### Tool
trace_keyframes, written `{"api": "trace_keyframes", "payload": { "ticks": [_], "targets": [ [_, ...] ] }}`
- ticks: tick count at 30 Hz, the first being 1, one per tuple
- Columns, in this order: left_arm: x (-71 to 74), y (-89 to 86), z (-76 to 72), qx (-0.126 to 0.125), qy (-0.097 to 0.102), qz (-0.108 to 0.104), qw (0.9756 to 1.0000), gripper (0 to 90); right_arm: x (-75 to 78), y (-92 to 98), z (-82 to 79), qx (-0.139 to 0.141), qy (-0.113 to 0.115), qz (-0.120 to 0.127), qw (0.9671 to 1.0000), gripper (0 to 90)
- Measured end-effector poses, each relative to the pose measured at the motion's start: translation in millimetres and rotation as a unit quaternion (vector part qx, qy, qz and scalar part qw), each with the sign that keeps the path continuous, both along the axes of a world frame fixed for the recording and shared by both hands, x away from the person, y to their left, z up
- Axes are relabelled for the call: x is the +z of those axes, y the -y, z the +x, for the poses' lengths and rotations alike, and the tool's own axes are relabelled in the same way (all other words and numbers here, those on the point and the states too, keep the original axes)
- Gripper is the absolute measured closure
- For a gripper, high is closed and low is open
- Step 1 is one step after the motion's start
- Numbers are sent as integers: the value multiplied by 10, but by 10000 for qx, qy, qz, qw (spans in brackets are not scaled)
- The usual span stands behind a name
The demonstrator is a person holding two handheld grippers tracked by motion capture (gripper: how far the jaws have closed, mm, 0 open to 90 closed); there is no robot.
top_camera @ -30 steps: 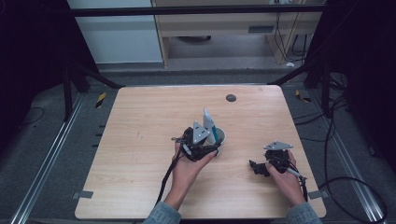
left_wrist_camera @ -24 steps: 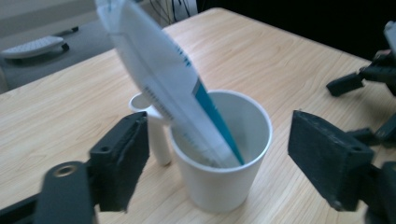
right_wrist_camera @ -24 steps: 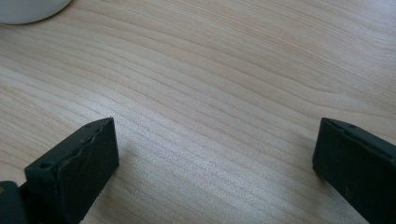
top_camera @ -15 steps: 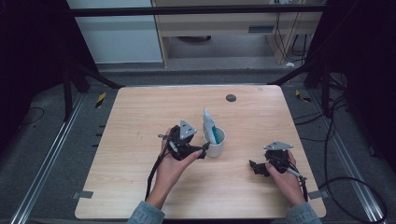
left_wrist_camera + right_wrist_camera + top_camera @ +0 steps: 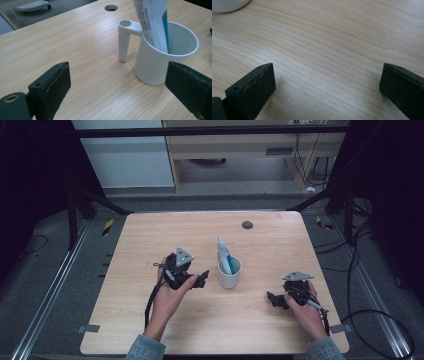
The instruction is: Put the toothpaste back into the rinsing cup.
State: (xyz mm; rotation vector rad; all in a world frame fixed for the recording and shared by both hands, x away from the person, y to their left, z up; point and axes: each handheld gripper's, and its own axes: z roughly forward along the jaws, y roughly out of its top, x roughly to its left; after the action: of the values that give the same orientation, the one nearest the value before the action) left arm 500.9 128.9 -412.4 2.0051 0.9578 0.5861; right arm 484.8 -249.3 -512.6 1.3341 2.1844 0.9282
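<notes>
Nearest the person, two forearms enter from the near table edge; right gripper [image 5: 276,298] sits low at the near right, jaws spread wide over bare wood, nothing between them; its own view shows both black pads apart with only wood grain between [image 5: 327,75].

Left gripper [image 5: 200,280] held left of centre, pointing right toward the cup; jaws wide apart, empty, just beside the cup but not touching it.

White cup [image 5: 162,62] stands upright near table centre, slightly right; plain white, round open rim, tapering body; a slim handle post [image 5: 123,41] drops from a flat tab with a round hole and reaches down to the table. Inside stands a toothpaste tube [image 5: 152,22], white with a teal-blue stripe and fine print, leaning against the rim on the handle side and rising well above it.

Table [image 5: 150,240] is pale wood with rounded corners; broad open surface on all sides of the cup; a small dark round grommet [image 5: 247,225] lies beyond the cup toward the far edge.

Beyond the far edge: grey floor, dark frame legs, cables [image 5: 360,270] at right.
</notes>
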Motion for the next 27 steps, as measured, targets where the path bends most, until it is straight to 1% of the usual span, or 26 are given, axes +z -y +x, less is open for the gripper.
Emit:
{"api": "trace_keyframes", "payload": {
  "ticks": [1,5,8,9,10,12,13,14,15,18,19,20,22,23,25,27],
  "targets": [
    [-3,-57,6,57,-7,40,10000,55,-1,0,1,3,3,5,10000,6],
    [-4,-188,26,174,18,97,9998,50,-2,0,1,4,4,3,10000,6],
    [2,-308,42,308,41,14,9995,50,0,0,-1,-1,0,-2,10000,6],
    [2,-308,42,308,41,14,9995,49,0,0,-1,-1,0,-2,10000,6],
    [-1,-392,50,381,39,-6,9993,49,0,0,-3,-15,1,-2,10000,6],
    [-11,-469,58,458,31,-23,9989,47,-1,-2,-7,-31,2,1,10000,6],
    [-11,-469,58,458,31,-23,9989,46,-1,-2,-7,-31,2,1,10000,6],
    [-27,-532,69,518,-3,-6,9987,46,-1,-1,-7,-33,6,-8,10000,6],
    [-39,-559,77,541,-19,35,9985,46,-1,-1,-7,-34,6,-9,10000,6],
    [-85,-630,102,640,-50,57,9979,46,-1,-1,-9,-41,6,-8,10000,6],
    [-104,-656,111,666,-75,103,9977,46,-1,-1,-9,-40,4,-7,10000,6],
    [-104,-656,111,666,-75,103,9977,46,-1,-1,-9,-40,4,-7,10000,6],
    [-159,-721,134,768,-93,178,9968,46,-2,-2,-11,-42,9,2,10000,6],
    [-206,-780,158,855,-156,273,9958,46,-2,-2,-12,-42,9,4,10000,6],
    [-267,-848,185,913,-256,352,9949,46,-2,-2,-12,-41,10,3,10000,6],
    [-329,-912,211,986,-372,385,9937,47,-2,-1,-11,-35,11,-1,10000,5]
  ]
}}
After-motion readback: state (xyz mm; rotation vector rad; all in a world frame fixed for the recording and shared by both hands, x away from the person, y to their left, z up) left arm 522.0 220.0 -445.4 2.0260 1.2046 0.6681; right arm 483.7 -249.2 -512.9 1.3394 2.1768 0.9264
